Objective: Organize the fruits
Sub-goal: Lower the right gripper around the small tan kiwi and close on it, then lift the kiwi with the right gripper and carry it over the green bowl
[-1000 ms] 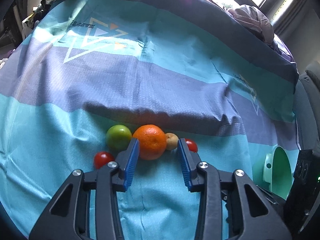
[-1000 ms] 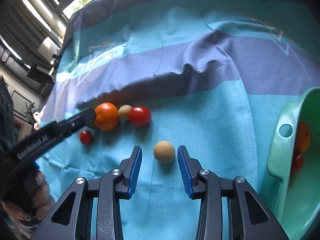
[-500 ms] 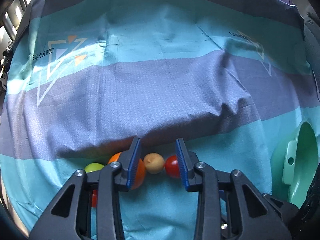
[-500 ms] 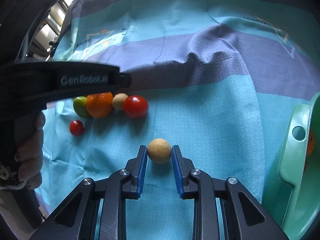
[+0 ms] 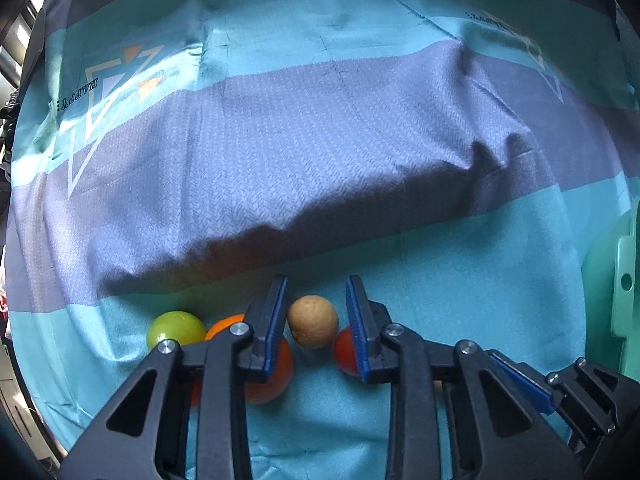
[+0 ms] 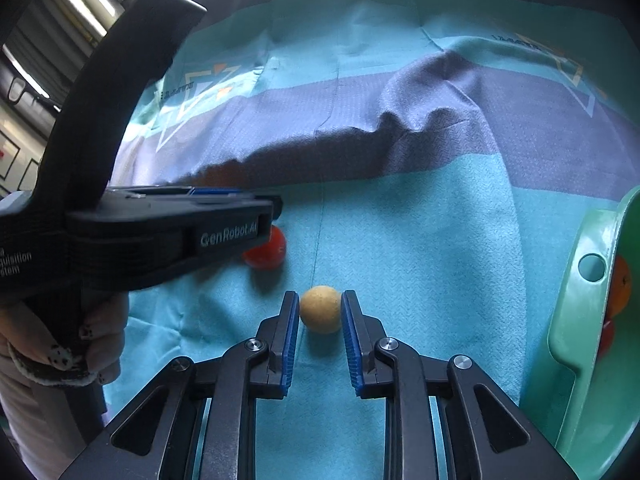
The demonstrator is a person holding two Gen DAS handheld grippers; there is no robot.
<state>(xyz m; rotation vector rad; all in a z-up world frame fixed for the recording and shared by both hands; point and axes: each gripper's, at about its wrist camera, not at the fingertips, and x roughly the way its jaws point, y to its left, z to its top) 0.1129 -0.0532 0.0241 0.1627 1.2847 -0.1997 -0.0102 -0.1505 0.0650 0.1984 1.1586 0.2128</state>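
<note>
Left wrist view: left gripper [image 5: 316, 312] low over the fruit row at lower centre. Fingers narrowly apart, straddling a tan round fruit [image 5: 313, 322]; a gap shows on both sides, nothing gripped yet. Orange [image 5: 264, 364] sits partly under the left finger, red tomato [image 5: 346, 350] partly under the right finger, green fruit [image 5: 175, 330] further left. All rest on a striped teal and purple cloth [image 5: 320, 140] over the desk.

Right wrist view: right gripper [image 6: 320, 312] at lower centre, fingers set narrow around a second tan ball-shaped fruit [image 6: 321, 309]. Pads look to be at its sides; firm contact cannot be confirmed. Green basket [image 6: 576, 320] at right edge, with orange and red fruit inside.

Risks, as judged:
- Left fingers closing could nudge orange or tomato, both crowding the tan fruit, and send them rolling.
- Round fruit may squirt forward if pads meet off centre.
- Loose cloth may snag on low fingertips.
- The two grippers work near each other; collision possible on lifting toward the basket.
</note>
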